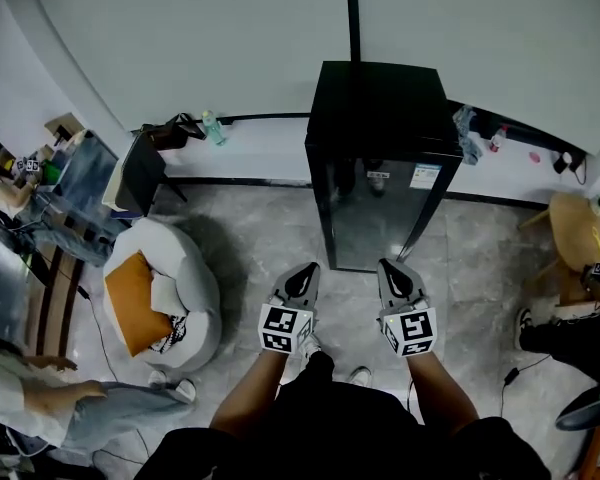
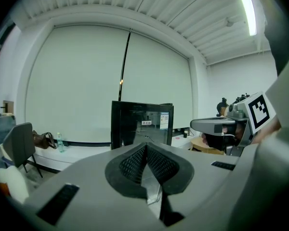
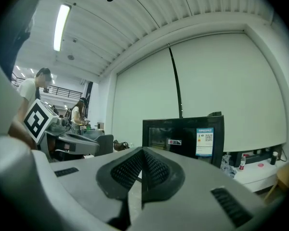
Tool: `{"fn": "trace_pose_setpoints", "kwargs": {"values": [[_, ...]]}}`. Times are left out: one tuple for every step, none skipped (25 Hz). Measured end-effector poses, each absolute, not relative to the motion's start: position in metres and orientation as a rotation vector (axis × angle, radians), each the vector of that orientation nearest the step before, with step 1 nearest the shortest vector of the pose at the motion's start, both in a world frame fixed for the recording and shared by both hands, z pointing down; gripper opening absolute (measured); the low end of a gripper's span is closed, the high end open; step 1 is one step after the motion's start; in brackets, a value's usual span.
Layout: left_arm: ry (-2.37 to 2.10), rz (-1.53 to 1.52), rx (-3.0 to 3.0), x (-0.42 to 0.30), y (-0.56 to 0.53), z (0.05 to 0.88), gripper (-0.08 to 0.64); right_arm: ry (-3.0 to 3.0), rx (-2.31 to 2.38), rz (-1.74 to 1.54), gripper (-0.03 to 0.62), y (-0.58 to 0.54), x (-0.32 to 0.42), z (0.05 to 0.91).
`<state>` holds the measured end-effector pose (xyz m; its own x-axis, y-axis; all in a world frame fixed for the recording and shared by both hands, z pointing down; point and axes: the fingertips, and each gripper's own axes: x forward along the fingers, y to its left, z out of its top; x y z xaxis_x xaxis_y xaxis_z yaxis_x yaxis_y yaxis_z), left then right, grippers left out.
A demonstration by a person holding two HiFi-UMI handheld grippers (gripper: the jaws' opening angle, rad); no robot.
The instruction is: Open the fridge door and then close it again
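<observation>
A small black fridge with a glass door stands against the white wall, its door closed. In the head view my left gripper and right gripper are held side by side just in front of the door's lower edge, not touching it. The left gripper view shows the fridge straight ahead beyond the left gripper, whose pads meet with nothing between them. In the right gripper view the fridge with its blue label stands ahead of the right gripper, also shut and empty.
A white beanbag with an orange cushion lies to the left on the grey tiled floor. A low white ledge runs along the wall with a bottle and bags. A wooden stool stands at right. People sit at both sides.
</observation>
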<state>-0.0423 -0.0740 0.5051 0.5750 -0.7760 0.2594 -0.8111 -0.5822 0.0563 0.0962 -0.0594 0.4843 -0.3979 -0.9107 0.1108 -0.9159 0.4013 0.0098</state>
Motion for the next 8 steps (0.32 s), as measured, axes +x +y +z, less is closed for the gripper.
{"fn": "trace_pose_setpoints", "kwargs": {"values": [[-1.339,0.309,2.638,-0.041,-0.073,0.504,0.021,-2.546,1.668,0.078,0.015,-0.058,0.097,0.484],[-1.339,0.31,2.641,-0.04,-0.071,0.503,0.021,-2.546,1.67,0.075,0.015,-0.057,0.098,0.483],[-1.339,0.31,2.644,-0.039,-0.07,0.502,0.021,-2.547,1.672,0.072,0.015,-0.056,0.098,0.482],[-1.338,0.311,2.646,-0.039,-0.068,0.501,0.021,-2.548,1.674,0.069,0.015,-0.054,0.099,0.481],[-1.338,0.312,2.648,-0.038,-0.066,0.501,0.021,-2.548,1.675,0.068,0.015,-0.052,0.099,0.481],[-1.338,0.314,2.65,-0.038,-0.064,0.5,0.022,-2.548,1.677,0.067,0.015,-0.05,0.099,0.481],[-1.338,0.315,2.652,-0.037,-0.062,0.5,0.023,-2.548,1.678,0.066,0.015,-0.048,0.1,0.481],[-1.339,0.316,2.654,-0.037,-0.059,0.5,0.022,-2.547,1.679,0.066,0.015,-0.046,0.101,0.482]]}}
